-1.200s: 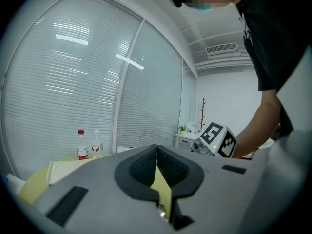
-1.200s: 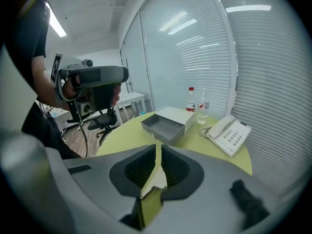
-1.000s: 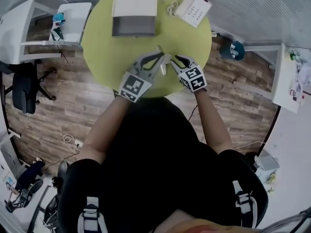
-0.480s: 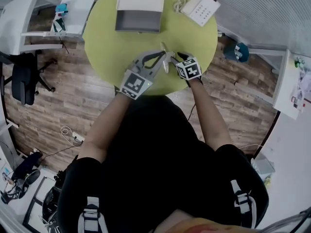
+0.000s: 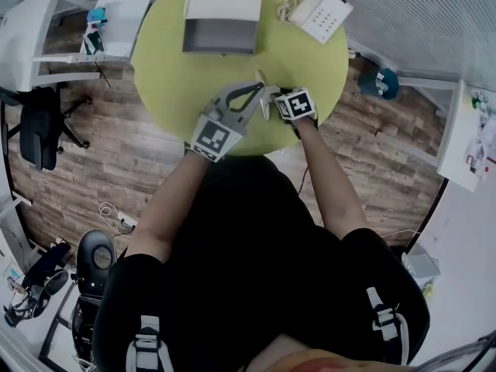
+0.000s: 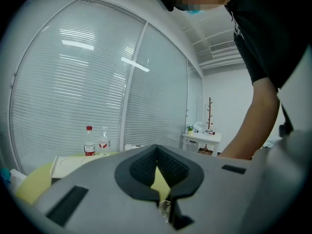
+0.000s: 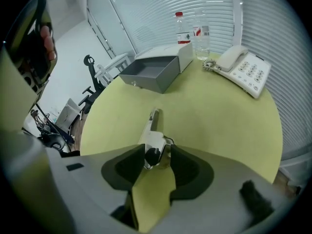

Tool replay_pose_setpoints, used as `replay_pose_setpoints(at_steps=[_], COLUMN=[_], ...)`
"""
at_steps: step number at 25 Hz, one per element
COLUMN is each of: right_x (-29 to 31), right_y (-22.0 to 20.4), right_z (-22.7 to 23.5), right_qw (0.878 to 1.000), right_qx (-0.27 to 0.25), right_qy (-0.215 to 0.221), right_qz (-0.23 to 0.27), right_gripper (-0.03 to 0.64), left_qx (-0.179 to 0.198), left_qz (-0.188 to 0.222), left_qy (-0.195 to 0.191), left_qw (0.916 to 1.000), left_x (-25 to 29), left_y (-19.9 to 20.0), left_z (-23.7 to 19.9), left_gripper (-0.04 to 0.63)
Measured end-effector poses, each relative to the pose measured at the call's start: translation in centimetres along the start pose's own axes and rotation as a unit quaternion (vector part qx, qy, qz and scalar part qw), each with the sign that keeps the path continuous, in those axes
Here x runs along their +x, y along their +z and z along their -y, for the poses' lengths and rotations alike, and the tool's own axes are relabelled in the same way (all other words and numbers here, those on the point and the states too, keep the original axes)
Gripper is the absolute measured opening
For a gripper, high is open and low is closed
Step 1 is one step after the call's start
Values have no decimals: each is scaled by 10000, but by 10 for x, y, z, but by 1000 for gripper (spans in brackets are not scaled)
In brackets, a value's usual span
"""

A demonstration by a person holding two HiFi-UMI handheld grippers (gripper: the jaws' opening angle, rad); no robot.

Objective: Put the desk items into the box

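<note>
A white and silver stapler (image 7: pixel 152 130) lies flat on the green round table (image 5: pixel 170 68), near its front edge, and shows as a pale strip (image 5: pixel 264 108) between my two grippers. My right gripper (image 7: pixel 155 152) points steeply down over the stapler's near end. Its jaws have just been opening and stand open, with that end between the fingertips. My left gripper (image 5: pixel 260 90) hovers just left of the stapler, held about level and shut, with nothing seen between its fingertips (image 6: pixel 156 147). The open grey box (image 5: pixel 221 36) with a white lid stands at the table's far side (image 7: pixel 151 74).
A white desk phone (image 5: pixel 324 10) with a coiled cord sits at the far right of the table (image 7: pixel 243 69). Two bottles (image 7: pixel 190 30) stand behind the box by the blinds. White side tables and a black office chair (image 5: pixel 39 138) surround the table on the wooden floor.
My right gripper has sunk toward the table and tipped further down over the stapler's near end. The left gripper has stayed where it was.
</note>
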State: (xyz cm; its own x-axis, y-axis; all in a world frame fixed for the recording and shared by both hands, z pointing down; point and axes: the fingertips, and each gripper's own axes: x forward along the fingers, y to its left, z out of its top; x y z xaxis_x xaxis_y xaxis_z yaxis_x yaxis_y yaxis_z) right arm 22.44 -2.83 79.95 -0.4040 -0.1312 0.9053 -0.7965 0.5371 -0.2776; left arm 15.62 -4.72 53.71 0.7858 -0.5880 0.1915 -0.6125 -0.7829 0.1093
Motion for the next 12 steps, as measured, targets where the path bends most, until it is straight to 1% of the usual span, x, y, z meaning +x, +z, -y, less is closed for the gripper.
replay_pose_setpoints(at_steps=[5, 10, 12], right_x=[1, -2, -5], right_y=[2, 10, 15], right_z=[-5, -14, -21], right_qw=[9997, 9991, 9988], right_qx=[138, 225, 199], right_qy=[179, 349, 450], right_qz=[-109, 5, 70], right_gripper=[117, 72, 40], left_qx=[-10, 59, 102], left_qz=[43, 82, 96], left_qy=[-6, -24, -15], left_qw=[10000, 9999, 9999], left_x=[0, -3, -4], left_y=[5, 8, 12], left_z=[-1, 1, 1], left_gripper=[11, 11, 11])
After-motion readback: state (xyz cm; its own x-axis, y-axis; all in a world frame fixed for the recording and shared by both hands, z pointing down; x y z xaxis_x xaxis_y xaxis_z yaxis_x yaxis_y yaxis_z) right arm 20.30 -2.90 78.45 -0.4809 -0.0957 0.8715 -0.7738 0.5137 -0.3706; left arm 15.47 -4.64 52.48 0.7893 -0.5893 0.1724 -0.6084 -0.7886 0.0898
